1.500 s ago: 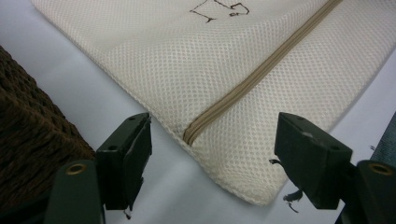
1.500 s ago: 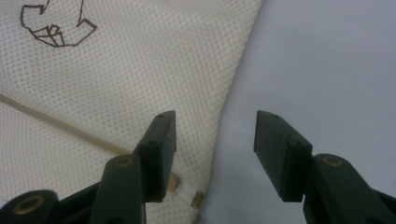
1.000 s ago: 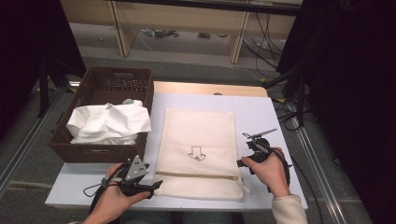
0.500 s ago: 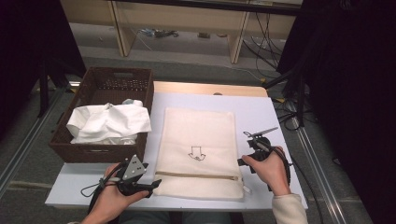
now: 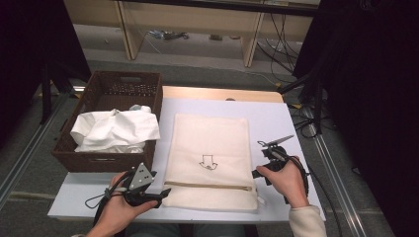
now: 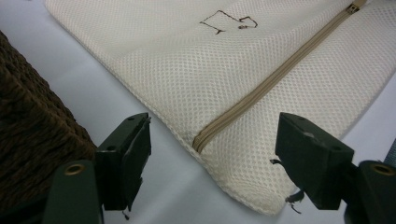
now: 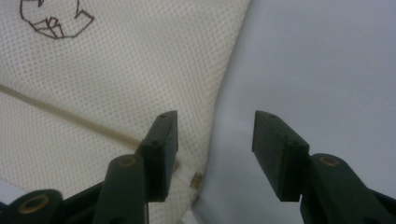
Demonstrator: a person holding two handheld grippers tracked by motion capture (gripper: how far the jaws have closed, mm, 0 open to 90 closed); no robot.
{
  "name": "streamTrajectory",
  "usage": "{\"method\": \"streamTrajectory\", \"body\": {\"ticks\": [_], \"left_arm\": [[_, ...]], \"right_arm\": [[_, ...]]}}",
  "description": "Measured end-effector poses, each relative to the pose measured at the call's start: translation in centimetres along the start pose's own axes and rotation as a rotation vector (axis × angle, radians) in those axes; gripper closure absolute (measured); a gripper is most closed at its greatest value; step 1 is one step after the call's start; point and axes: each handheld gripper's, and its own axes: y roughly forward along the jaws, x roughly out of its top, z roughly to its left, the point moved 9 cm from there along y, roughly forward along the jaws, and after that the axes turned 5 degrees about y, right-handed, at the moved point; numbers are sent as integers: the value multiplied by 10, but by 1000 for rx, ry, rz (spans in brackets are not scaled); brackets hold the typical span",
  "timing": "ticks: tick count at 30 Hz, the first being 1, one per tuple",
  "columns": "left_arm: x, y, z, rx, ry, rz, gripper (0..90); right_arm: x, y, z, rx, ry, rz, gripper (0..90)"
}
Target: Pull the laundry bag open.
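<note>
A cream mesh laundry bag (image 5: 207,160) lies flat on the white table, a tan zipper (image 5: 207,186) running across its near end and a small drawn mark (image 5: 208,161) at its middle. My left gripper (image 5: 157,197) sits at the bag's near left corner, open, its jaws straddling the zipper's closed end (image 6: 198,140) just above the table. My right gripper (image 5: 257,173) hovers at the bag's right edge beside the zipper pull (image 7: 196,179), open, one jaw over the mesh (image 7: 116,84) and the other over bare table.
A dark woven basket (image 5: 106,123) holding white crumpled cloth (image 5: 116,129) stands at the table's left, close to my left gripper; its wall (image 6: 28,140) shows beside the left jaw. The table's (image 5: 276,123) right side is bare. Cables lie on the floor beyond.
My left gripper has edged slightly right toward the bag's corner. The right gripper and the bag are as before.
</note>
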Motion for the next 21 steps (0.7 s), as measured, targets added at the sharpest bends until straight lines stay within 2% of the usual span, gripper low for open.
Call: {"method": "streamTrajectory", "body": {"ticks": [1,2,3,4,5,7,8,9,10,12,13,14,15,16,17,18,19,20,21], "left_arm": [[1,0,0,3,5,-2,265],[1,-1,0,1,17,-3,266],[1,0,-2,-1,-5,-5,267],[0,0,-2,4,1,0,268],[1,0,-2,3,5,0,268],[1,0,-2,2,5,0,269],[1,0,-2,1,3,-3,271],[1,0,-2,-6,-3,-8,271],[0,0,0,-5,8,-5,271],[0,0,1,-4,4,-17,272],[0,0,1,-4,4,-17,272],[0,0,1,-3,-2,-13,272],[-1,0,1,-2,-22,-10,273],[-1,0,1,-2,-22,-10,274],[0,1,2,-1,-6,-13,274],[-1,1,-1,-19,-38,-7,275],[-1,1,-1,-19,-38,-7,275],[0,2,0,-15,-15,-8,276],[1,2,-1,-13,-19,-17,276]], "right_arm": [[-2,0,1,-7,5,9,521],[-3,1,0,3,-28,3,520],[-4,1,0,1,-26,9,521],[-10,-2,5,-6,48,59,521],[-8,1,1,-9,-17,40,521],[-9,2,1,-8,-26,37,521],[-13,0,6,-14,39,72,528],[-13,0,6,-14,39,72,528],[-9,3,3,-14,-35,40,531],[-10,6,1,-14,-53,31,534],[-10,6,1,-14,-53,31,534],[-12,7,2,-15,-28,48,534],[-14,11,0,-12,-43,54,546],[-14,11,0,-12,-43,54,546],[-15,11,1,-9,-29,65,547],[-16,15,3,3,-39,71,547],[-16,16,5,9,-45,71,547],[-17,16,6,14,-48,86,554],[-17,16,6,14,-48,86,554]]}}
